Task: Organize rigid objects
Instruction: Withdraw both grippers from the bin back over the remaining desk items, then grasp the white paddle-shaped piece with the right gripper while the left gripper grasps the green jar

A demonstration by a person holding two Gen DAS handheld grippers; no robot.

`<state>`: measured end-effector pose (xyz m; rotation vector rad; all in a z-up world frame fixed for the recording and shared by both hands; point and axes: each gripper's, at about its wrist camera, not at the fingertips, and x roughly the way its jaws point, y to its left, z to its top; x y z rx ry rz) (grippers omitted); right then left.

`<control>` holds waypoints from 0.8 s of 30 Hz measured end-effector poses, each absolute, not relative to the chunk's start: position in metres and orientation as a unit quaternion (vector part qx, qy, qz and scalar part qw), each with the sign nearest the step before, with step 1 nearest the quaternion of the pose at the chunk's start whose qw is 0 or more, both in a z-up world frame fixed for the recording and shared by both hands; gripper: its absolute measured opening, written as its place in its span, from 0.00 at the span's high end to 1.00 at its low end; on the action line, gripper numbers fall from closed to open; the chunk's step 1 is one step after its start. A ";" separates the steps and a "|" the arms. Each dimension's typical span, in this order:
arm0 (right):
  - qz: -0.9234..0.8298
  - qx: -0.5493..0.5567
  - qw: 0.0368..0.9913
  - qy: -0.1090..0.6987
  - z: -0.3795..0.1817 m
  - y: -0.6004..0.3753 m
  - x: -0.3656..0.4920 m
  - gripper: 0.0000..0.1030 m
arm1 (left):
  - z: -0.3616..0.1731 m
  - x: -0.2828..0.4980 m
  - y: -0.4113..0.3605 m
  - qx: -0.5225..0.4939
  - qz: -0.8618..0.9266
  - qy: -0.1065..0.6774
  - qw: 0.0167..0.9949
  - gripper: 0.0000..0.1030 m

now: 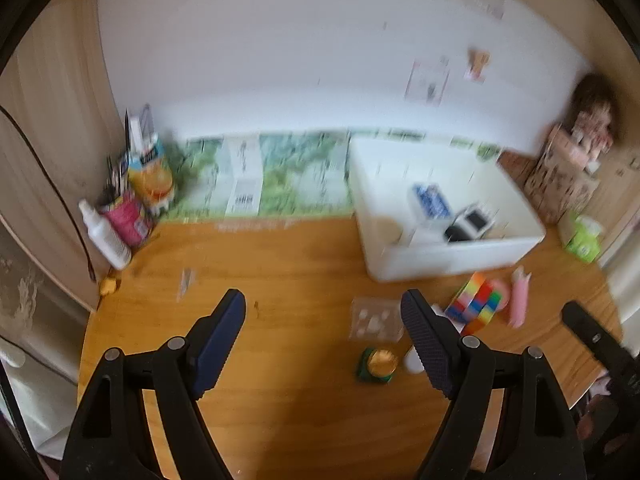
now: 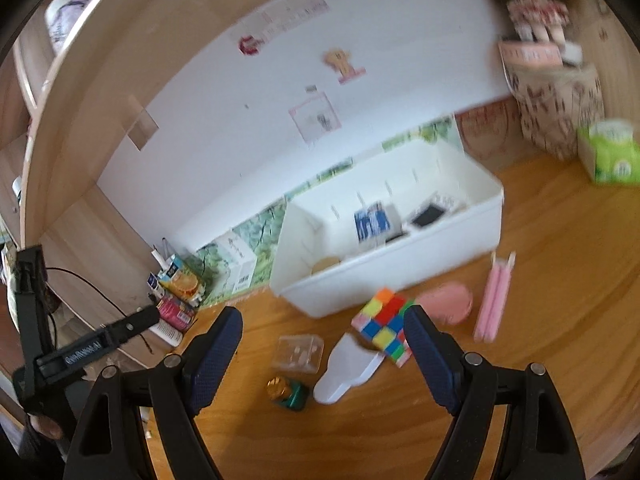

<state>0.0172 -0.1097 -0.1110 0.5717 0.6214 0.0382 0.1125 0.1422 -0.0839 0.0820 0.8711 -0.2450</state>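
Wooden desk (image 1: 280, 400), warm orange grain, curved front edge, viewed from both wrists. Left gripper (image 1: 324, 320) and right gripper (image 2: 322, 342): black frames, blue textured pads, jaws wide apart, nothing between them, above the desktop. White plastic bin (image 2: 400, 280), rectangular and smooth-walled, toward the back, holding a blue-labelled box (image 2: 372, 220) and a black-and-white item; print too blurred to read. In front of the bin: multicoloured puzzle cube (image 2: 384, 328), round pink case (image 2: 448, 302), pink stick pack (image 2: 494, 300), clear lidded box (image 2: 300, 352), green jar with gold cap (image 2: 286, 392), white lid-like piece (image 2: 346, 368). Bare wood open on the left. Barcode only on the far carton (image 1: 244, 200).
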 end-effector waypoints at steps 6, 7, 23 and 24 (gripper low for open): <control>0.006 0.315 0.887 0.337 -0.128 -0.117 0.024 0.19 | -0.116 0.119 0.140 0.046 -0.112 0.482 0.868 0.20; 0.004 0.322 0.882 0.344 -0.131 -0.119 0.026 0.19 | -0.120 0.120 0.139 0.042 -0.113 0.492 0.862 0.20; -0.009 0.388 0.806 0.447 -0.179 -0.124 0.065 0.19 | -0.170 0.141 0.107 0.048 -0.149 0.604 0.782 0.20; -0.009 0.390 0.802 0.453 -0.182 -0.124 0.068 0.19 | -0.173 0.142 0.105 0.051 -0.150 0.608 0.778 0.20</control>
